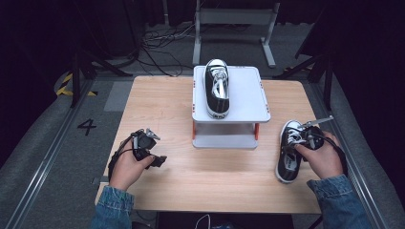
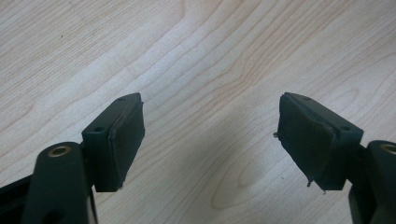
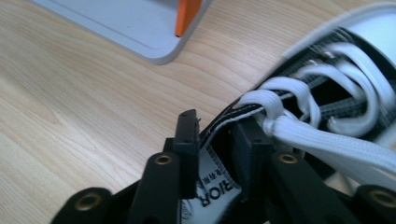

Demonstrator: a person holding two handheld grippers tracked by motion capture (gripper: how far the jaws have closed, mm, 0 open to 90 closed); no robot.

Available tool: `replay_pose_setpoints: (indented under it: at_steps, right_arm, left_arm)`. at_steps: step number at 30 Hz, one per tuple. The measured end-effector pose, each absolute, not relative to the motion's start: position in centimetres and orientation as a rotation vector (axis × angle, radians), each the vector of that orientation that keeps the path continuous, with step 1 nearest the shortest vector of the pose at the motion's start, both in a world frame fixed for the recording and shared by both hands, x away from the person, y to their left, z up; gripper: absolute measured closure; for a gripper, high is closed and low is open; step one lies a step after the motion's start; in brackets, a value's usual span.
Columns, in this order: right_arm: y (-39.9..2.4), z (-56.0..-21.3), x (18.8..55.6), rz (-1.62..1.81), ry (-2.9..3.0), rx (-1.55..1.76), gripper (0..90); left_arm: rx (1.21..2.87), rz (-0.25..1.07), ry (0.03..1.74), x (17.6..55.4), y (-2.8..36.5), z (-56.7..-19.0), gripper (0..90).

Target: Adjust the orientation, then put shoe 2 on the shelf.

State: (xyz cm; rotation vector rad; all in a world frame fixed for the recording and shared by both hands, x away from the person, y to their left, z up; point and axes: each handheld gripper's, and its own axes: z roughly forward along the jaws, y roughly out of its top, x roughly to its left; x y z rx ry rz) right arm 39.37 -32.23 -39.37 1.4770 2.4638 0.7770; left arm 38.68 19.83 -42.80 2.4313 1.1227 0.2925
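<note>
From the high view, a pale wooden desk [image 1: 176, 176] carries a white two-tier stand [image 1: 248, 102] with orange posts at its middle. One black-and-white sneaker [image 1: 217, 88] lies on the stand's top tier, toe pointing away. A second shoe [image 1: 290, 151] lies on the desk at the right, just beside the stand, under the right hand [image 1: 322, 157] and the right gripper [image 1: 305, 138]. The left hand [image 1: 128, 168] holds the left gripper [image 1: 155, 160] over bare wood at the desk's left, well apart from both sneakers.

The left gripper view adds what the high view cannot: its jaws are spread wide, their flat black pads [image 2: 126, 140] worn and frayed at the edges, with bare wood grain between them.

The right gripper view shows the jaws pinching the shoe's [image 3: 327, 107] collar edge, a fabric strip with printed letters caught between them. Thick white woven laces [image 3: 322, 140] cross just beside the jaws, and a rounded corner of the stand's lower tier [image 3: 140, 32] lies beyond.
</note>
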Motion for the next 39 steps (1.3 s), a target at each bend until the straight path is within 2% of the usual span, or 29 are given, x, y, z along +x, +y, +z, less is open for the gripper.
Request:
replay_pose_setpoints:
  at_steps: [1, 2, 5, 11, 17, 21, 35, 39]
  right_arm:
    - [-32.0, -39.4, 39.4, 0.774, 2.456, 1.472, 70.3]
    - [-31.8, -39.4, 39.3, 0.768, 2.446, 1.488, 64.1]
    - [-31.3, -38.8, 38.7, 0.806, 2.481, 1.493, 53.4]
    - [-32.1, -36.4, 37.7, 0.824, 2.504, 1.426, 53.4]
    - [-33.9, -35.1, 39.0, 0.709, 2.479, 1.392, 51.3]
    - [-34.1, -35.8, 39.9, 0.682, 2.525, 1.356, 48.0]
    - [-34.1, -38.5, 41.7, 0.545, 2.624, 1.263, 47.0]
    - [-33.9, -39.8, 42.7, 0.54, 2.652, 1.246, 42.8]
  left_arm:
    - [2.437, 0.301, 1.112, 38.7, 19.7, -42.8, 23.8]
    - [2.436, 0.293, 1.11, 38.7, 19.7, -42.8, 23.8]
    - [2.434, 0.29, 1.11, 38.8, 19.8, -42.7, 23.8]
    - [2.428, 0.292, 1.112, 38.9, 19.9, -42.6, 23.7]
    - [2.415, 0.284, 1.124, 39.0, 20.1, -42.4, 23.6]
    - [2.411, 0.283, 1.12, 39.0, 19.9, -42.4, 23.5]
    - [2.43, 0.251, 1.193, 37.8, 21.5, -42.7, 23.4]
    - [2.426, 0.247, 1.221, 37.4, 21.8, -42.8, 23.1]
